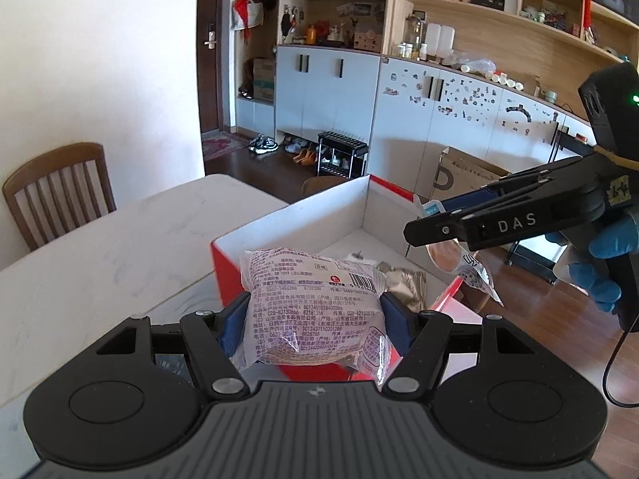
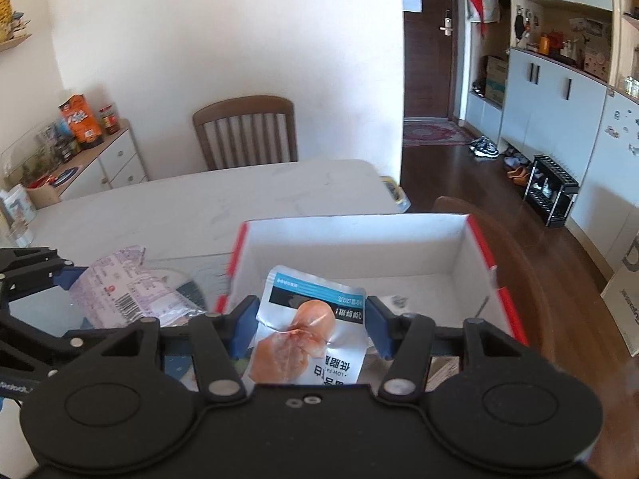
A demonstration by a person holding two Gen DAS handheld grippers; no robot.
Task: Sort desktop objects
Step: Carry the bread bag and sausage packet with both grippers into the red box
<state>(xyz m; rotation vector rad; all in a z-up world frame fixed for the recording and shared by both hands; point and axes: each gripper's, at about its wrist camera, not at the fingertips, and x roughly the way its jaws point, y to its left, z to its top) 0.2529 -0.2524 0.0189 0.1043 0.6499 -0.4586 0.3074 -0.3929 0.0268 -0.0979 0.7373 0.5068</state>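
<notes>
My left gripper (image 1: 315,325) is shut on a pinkish snack packet (image 1: 315,311) printed with small text and a barcode, held just before the near wall of a red box with a white inside (image 1: 351,215). The same packet (image 2: 127,291) shows at the left of the right wrist view. My right gripper (image 2: 311,329) is shut on a white and teal pouch with orange meat inside (image 2: 307,331), above the box (image 2: 359,235). In the left wrist view that gripper (image 1: 423,235) comes in from the right with the pouch (image 1: 467,263) hanging under it, held by a blue-gloved hand (image 1: 599,263).
A few wrappers (image 1: 403,283) lie on the box floor. The box stands at the right end of a white marble table (image 2: 207,199). A wooden chair (image 2: 245,131) stands behind the table, and a second chair back (image 2: 451,203) sits beyond the box. A cardboard box (image 1: 463,171) rests on the floor.
</notes>
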